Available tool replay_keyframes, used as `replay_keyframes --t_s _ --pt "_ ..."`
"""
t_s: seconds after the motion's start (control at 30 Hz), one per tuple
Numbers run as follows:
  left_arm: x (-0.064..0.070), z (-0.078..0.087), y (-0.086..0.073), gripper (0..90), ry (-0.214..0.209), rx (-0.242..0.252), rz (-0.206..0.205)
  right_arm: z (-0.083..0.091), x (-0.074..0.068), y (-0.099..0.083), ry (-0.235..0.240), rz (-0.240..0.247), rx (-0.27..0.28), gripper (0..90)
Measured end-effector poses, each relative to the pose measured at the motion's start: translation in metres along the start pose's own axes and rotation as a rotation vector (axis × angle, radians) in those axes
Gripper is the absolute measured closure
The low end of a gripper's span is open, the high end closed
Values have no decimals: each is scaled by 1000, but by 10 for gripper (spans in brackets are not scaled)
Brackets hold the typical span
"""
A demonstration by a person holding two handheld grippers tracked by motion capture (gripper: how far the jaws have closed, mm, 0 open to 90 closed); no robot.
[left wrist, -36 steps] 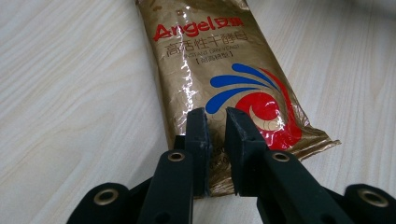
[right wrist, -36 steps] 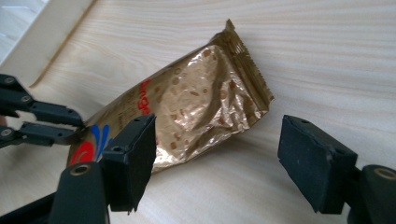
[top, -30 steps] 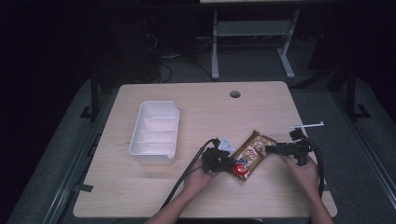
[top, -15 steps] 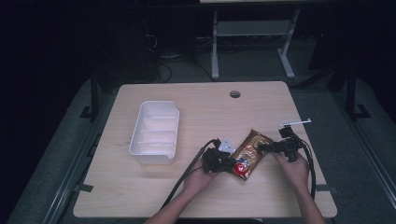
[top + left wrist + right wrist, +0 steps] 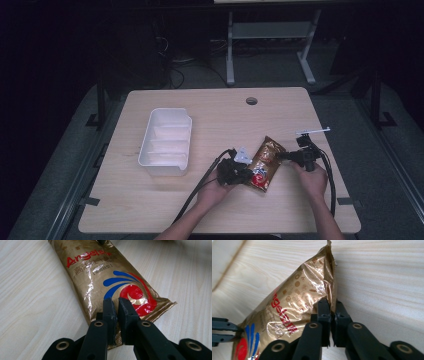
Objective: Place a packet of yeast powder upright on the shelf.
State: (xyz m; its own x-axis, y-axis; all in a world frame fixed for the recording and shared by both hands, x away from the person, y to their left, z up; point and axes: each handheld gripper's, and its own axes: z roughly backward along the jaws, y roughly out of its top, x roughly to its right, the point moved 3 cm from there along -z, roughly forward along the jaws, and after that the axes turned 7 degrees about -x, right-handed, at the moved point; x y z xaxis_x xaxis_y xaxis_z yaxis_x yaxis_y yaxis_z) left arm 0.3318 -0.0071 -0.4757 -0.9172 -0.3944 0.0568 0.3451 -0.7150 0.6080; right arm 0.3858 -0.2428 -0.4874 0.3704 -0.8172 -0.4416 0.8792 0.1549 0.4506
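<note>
Right tongs (image 5: 283, 156) now clamp the gold packet's (image 5: 264, 162) edge

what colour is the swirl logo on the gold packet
Red and blue swirls on the shiny gold foil packet, with red lettering above; clearest in the left gripper view.

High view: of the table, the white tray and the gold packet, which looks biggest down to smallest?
1. Table
2. White tray
3. Gold packet, held at both ends by the tongs.
</note>
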Motion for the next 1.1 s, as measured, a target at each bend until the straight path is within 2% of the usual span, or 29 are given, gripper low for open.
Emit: replay_keyframes --t_s 0.07,0.17,0.3,0.33,0.47,0.73,0.83,0.87,0.9,0.97,1.1 --pt "0 0 0 808 21 1 -5 1 -1 0 -4 12 5 877" --pt "-2 2 -1 712 38 1 6 5 -5 0 -16 31 15 884" --pt "-3 6 -4 616 33 28 27 11 -6 0 -9 37 25 887" --pt "-3 10 -6 601 21 46 37 15 -7 -1 -5 41 36 888" --pt "0 15 -11 542 11 65 28 22 -9 -1 1 51 59 889" --pt "9 33 -24 464 -34 138 27 52 -36 9 18 152 111 889" --pt "11 37 -27 446 -40 149 20 57 -43 11 21 173 116 890" --pt "13 41 -30 437 -43 157 14 62 -51 14 31 202 123 890" --pt "13 41 -30 429 -43 157 14 62 -51 14 31 202 123 890" --pt "14 45 -34 422 -72 171 18 68 -59 17 43 234 135 890" --pt "18 53 -44 403 -77 179 6 77 -69 22 67 273 149 890"
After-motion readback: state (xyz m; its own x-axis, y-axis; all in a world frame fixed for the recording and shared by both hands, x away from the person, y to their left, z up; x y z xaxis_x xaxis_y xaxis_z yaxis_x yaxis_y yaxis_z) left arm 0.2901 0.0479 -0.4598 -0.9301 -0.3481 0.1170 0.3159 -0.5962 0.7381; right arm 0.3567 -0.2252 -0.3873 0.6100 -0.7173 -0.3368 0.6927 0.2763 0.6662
